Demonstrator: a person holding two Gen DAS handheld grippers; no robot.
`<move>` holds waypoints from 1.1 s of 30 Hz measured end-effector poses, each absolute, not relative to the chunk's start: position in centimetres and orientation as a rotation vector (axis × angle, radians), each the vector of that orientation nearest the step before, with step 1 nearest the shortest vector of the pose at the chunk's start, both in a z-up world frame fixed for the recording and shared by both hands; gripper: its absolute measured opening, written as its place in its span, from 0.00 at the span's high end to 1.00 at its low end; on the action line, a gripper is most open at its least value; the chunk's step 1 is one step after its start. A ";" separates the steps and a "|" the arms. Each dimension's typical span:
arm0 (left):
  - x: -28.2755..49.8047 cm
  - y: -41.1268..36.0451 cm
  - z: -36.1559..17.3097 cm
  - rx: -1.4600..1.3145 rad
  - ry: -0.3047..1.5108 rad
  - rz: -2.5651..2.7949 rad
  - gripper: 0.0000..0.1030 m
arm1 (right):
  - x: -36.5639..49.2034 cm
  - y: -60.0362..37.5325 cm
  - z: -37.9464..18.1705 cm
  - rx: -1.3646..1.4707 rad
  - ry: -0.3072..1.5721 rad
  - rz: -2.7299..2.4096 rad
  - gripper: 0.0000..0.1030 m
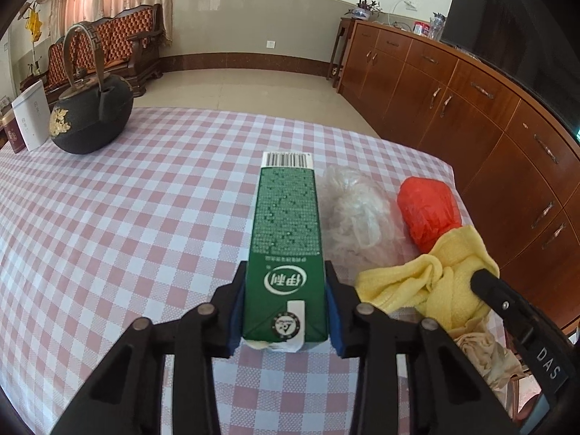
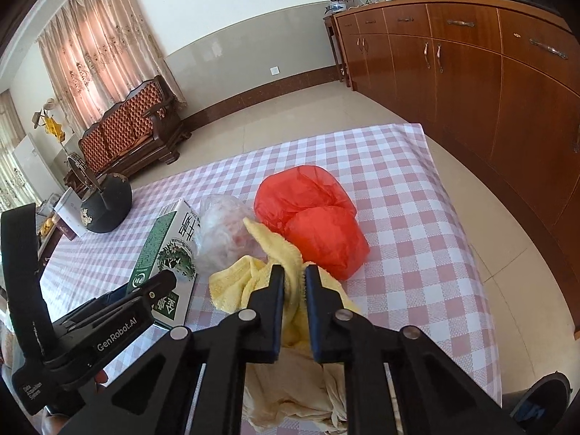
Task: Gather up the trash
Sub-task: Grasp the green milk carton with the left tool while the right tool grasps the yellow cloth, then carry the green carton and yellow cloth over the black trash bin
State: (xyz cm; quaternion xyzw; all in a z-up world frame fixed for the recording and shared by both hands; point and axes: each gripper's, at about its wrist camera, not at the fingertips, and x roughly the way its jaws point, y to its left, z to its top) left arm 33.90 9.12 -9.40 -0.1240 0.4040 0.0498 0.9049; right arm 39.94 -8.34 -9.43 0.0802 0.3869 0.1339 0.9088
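Note:
My left gripper [image 1: 286,282] is shut on a green milk carton [image 1: 284,239] that lies lengthwise on the checked tablecloth [image 1: 127,217]; the carton also shows in the right wrist view [image 2: 170,250]. My right gripper [image 2: 294,275] is shut on a yellow cloth [image 2: 253,279], which also shows in the left wrist view [image 1: 427,282]. A crumpled clear plastic bag [image 1: 355,214] and a red plastic bag [image 1: 427,210] lie just right of the carton. In the right wrist view the clear bag [image 2: 221,228] and the red bag [image 2: 315,224] lie beyond the cloth.
A black iron teapot [image 1: 90,116] and a white box [image 1: 32,116] stand at the table's far left. A beige crumpled cloth [image 2: 290,384] lies under my right gripper. A wooden cabinet [image 1: 471,108] runs along the right. The table's right edge [image 2: 467,239] is near the red bag.

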 end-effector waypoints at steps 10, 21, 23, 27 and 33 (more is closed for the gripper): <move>30.7 10.6 -8.0 -0.254 0.799 0.102 0.62 | 38.0 -8.8 -6.4 0.198 0.712 0.294 0.88; 26.6 9.9 -6.0 -0.253 0.772 0.070 0.62 | 34.1 -10.2 -2.6 0.222 0.632 0.292 0.88; 25.9 9.4 -5.5 -0.248 0.765 0.059 0.62 | 33.1 -10.7 -1.9 0.218 0.620 0.284 0.88; 24.5 8.5 -4.9 -0.247 0.759 0.040 0.62 | 31.3 -11.9 -1.2 0.220 0.611 0.270 0.88; 22.3 6.6 -4.3 -0.232 0.753 0.003 0.62 | 28.0 -13.4 -1.0 0.229 0.614 0.253 0.88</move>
